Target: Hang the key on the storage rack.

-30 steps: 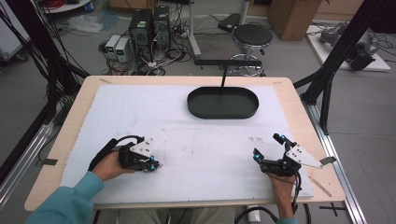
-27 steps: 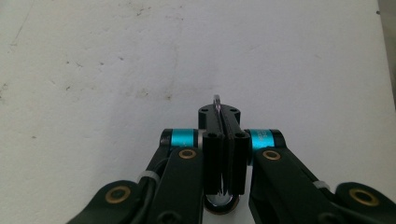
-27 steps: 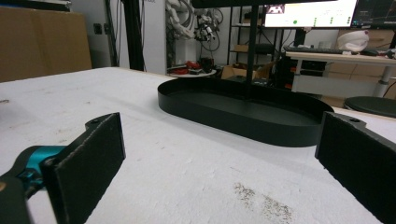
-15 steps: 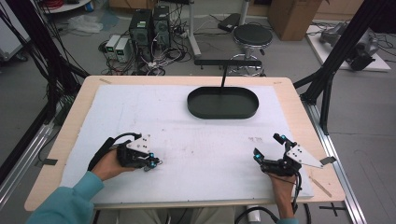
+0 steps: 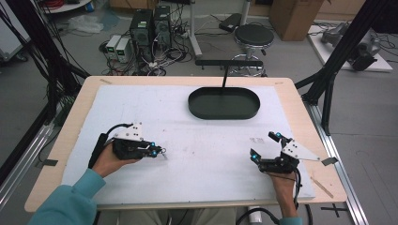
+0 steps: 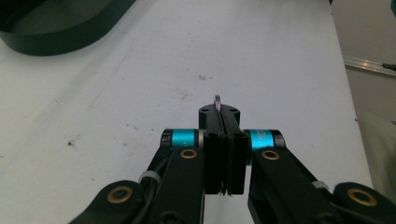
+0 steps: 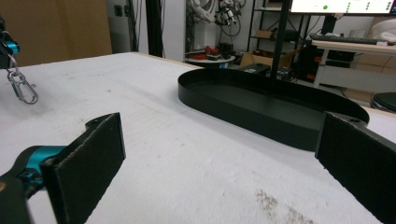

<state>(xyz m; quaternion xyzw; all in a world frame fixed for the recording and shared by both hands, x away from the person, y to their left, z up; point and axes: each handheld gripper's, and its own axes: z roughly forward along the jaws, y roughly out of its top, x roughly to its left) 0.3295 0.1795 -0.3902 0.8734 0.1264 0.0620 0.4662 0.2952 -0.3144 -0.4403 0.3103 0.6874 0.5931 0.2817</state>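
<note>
- Left gripper [image 6: 223, 116]: fingers clenched on a small metal clip [image 7: 22, 88], a snap hook or carabiner by its look; from its own view just a thin sliver of metal pokes out at the tips.
- Clip hangs from the fingers low over the worktop [image 5: 211, 154], near left; touching the surface or not, can't tell.
- Handling, as a judgement: light, stiff, smooth metal, apt to swivel or slip; best pinched across the flat of its loop.
- Right gripper [image 5: 267, 150]: fingers released, spread wide, grasping nothing, at near right, aimed toward the tray.
- Black oval tray [image 5: 224, 103], far centre, low-walled; looks empty.
- A dark post [image 5: 225, 77] stands behind the tray's far rim.
</note>
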